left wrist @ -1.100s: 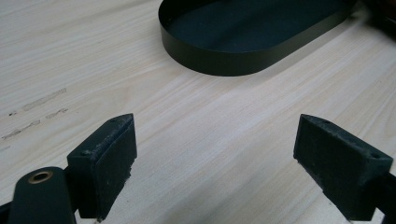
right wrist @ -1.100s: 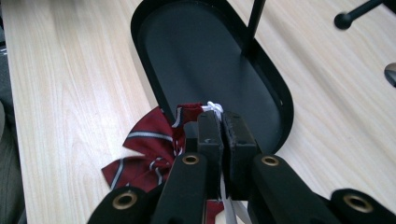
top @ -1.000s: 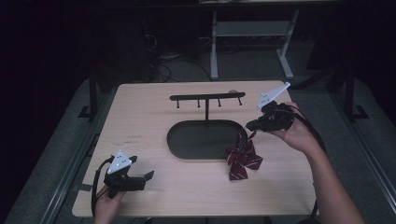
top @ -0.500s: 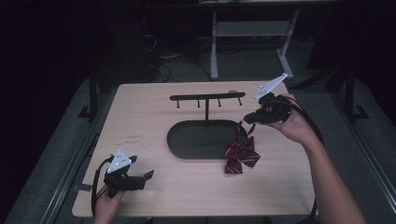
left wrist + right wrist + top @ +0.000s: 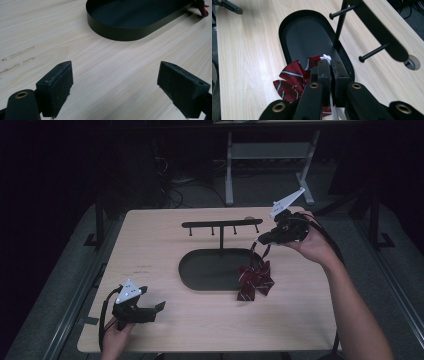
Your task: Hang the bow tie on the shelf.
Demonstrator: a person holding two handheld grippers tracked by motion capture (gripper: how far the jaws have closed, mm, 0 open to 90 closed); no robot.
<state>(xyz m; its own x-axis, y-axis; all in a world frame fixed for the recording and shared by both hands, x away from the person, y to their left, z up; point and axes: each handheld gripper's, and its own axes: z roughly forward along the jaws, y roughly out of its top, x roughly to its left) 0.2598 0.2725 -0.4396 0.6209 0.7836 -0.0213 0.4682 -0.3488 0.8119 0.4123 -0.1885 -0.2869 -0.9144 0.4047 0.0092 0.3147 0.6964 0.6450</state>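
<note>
A dark red striped bow tie (image 5: 255, 280) hangs by its strap from my right gripper (image 5: 261, 240), beside the right end of the black oval tray (image 5: 200, 275). In the right gripper view the jaws (image 5: 330, 65) are shut on the strap's white loop (image 5: 326, 57), and the bow tie (image 5: 292, 78) dangles below them. The black stand's crossbar (image 5: 222, 224) with its pegs (image 5: 374, 52) is just beyond the gripper. My left gripper (image 5: 158, 307) rests near the table's front left, open, with nothing between its fingers (image 5: 58, 82).
The tray's rim (image 5: 125, 33) lies ahead of the left gripper across bare wood. A round hole (image 5: 412, 62) sits in the tabletop behind the stand. Table edges drop to a dark floor with a metal frame (image 5: 235, 155) behind.
My right gripper has risen and moved toward the stand's crossbar, lifting the bow tie with it. The left gripper has stayed put.
</note>
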